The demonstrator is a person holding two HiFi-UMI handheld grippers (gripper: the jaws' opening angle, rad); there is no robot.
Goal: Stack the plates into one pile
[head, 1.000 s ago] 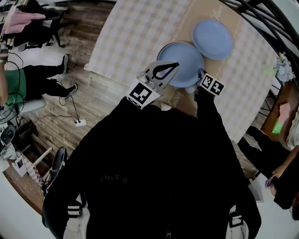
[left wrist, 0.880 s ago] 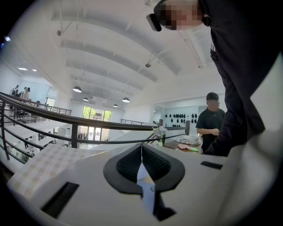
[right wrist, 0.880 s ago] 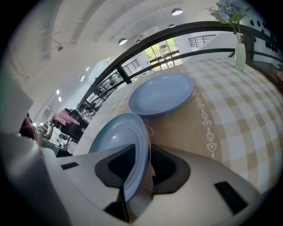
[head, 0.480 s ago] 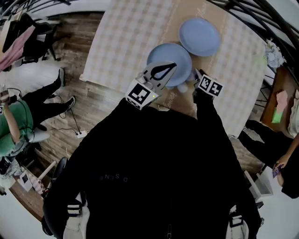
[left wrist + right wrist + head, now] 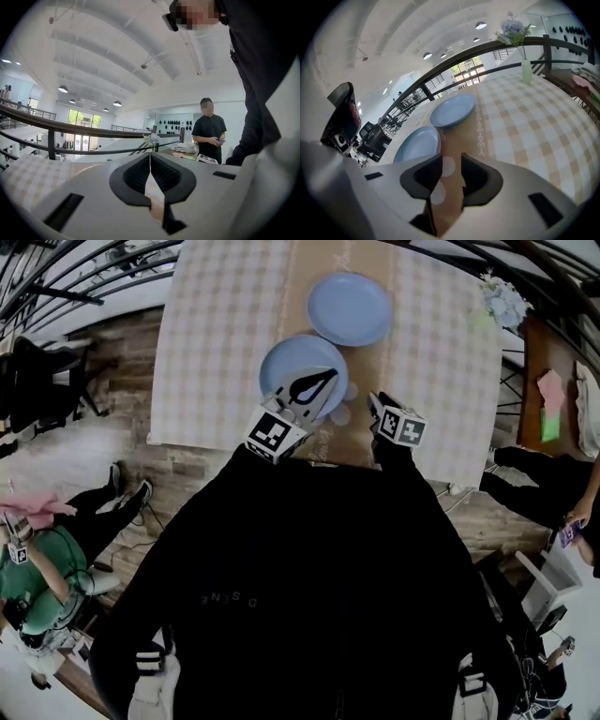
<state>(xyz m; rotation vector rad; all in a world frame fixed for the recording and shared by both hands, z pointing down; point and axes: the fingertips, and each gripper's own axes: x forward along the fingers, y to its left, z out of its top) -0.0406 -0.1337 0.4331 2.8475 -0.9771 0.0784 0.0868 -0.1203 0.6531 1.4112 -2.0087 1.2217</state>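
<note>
Head view: two blue plates, the near plate (image 5: 302, 360) and the far plate (image 5: 349, 308), lie flat and unstacked, just beside each other on the checked table (image 5: 216, 334). Over the near plate's edge the left gripper (image 5: 150, 157) is closed on nothing; the right gripper (image 5: 451, 161), jaws just opened, is empty. The plates look stiff, smooth, probably slippery and chippable — best pinched at the rim and lifted level.

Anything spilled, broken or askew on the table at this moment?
Nothing stands out. Two blue plates lie flat on the checked table, side by side and not yet stacked: the nearer plate and the farther plate. No spill or chip shows. The vase of flowers stands upright near the table's far edge.
</note>
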